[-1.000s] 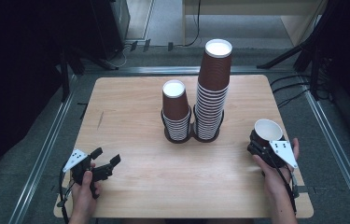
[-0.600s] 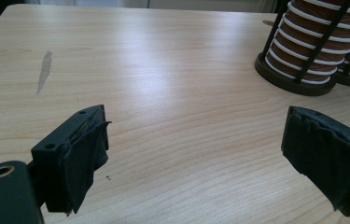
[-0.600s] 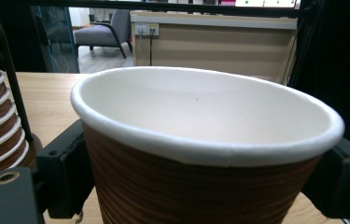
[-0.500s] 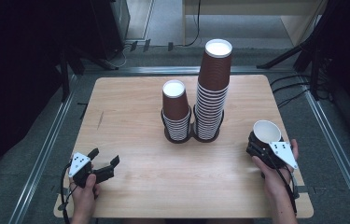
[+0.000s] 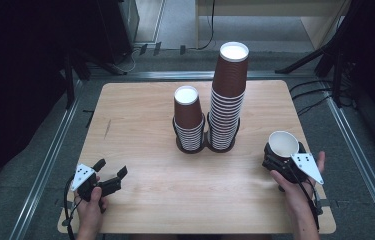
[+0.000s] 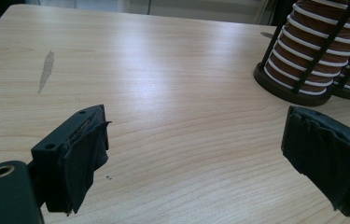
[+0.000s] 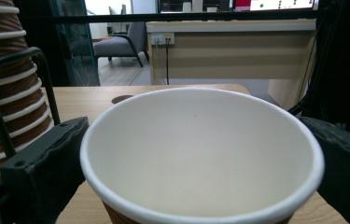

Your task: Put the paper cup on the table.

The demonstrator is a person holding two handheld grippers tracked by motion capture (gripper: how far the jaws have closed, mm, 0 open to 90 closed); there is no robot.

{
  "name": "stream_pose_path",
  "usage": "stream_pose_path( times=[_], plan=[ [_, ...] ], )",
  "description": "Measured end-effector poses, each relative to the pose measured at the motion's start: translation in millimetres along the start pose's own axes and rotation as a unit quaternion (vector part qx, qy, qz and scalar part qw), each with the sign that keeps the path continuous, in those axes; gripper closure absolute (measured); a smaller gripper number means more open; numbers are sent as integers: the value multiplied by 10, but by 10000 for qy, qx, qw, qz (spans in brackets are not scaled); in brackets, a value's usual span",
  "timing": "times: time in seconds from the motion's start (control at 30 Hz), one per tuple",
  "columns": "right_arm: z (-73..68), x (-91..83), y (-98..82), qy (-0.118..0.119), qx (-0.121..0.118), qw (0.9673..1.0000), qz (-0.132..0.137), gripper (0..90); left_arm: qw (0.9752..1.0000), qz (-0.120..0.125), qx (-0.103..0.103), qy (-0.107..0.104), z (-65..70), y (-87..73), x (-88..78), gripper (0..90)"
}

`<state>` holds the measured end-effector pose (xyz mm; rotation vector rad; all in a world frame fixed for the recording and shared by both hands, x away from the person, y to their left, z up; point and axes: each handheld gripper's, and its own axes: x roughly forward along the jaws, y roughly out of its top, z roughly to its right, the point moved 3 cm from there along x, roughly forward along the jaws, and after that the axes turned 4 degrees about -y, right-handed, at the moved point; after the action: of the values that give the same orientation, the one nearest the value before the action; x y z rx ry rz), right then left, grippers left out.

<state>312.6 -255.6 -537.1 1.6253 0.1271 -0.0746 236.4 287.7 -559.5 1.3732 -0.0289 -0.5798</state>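
Your left gripper's (image 5: 111,176) fingers (image 6: 77,158) stand open with nothing between them, low over the near left corner of the table (image 5: 140,110); bare wood lies ahead of them, with a small dark smudge (image 6: 46,70) farther off. Your right gripper's (image 5: 281,159) fingers (image 7: 46,163) have just been opening and now flank a single paper cup (image 5: 283,143), mouth up, at the table's right edge; in the right gripper view the pads sit just beside its rim on both sides, and you cannot tell whether they touch it.

From left to right, mid-table holds a short stack of brown cups (image 5: 188,116) in a black wire holder (image 5: 191,145), then, touching it, a tall stack (image 5: 228,90) in a second holder. The tall stack stands just left of the single cup, close by the left pad in the right gripper view.
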Motion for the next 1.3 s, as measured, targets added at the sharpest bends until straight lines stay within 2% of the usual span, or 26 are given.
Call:
stream_pose_path(
  times=[0.2, 0.37, 0.57, 0.97, 1.3],
  plan=[
    [23, -63, -26, 162, 113, 9997, -147, 0, 9998, 188, -47, -48, 2, -1, -56, 75],
    [39, -134, -60, 230, -75, 9993, -272, 0, 9995, 312, -69, -11, -2, -4, -103, 75],
    [146, -248, -111, 192, -44, 9993, -321, 0, 9995, 308, -76, 18, -2, -13, -133, 75],
    [405, -537, -148, 372, -330, 9987, -134, 0, 9998, 186, -93, -32, 7, -55, -198, 75],
    [609, -698, -194, 192, -348, 9991, -160, 0, 9998, 135, -123, -37, -6, -93, -295, 75]
  ],
)
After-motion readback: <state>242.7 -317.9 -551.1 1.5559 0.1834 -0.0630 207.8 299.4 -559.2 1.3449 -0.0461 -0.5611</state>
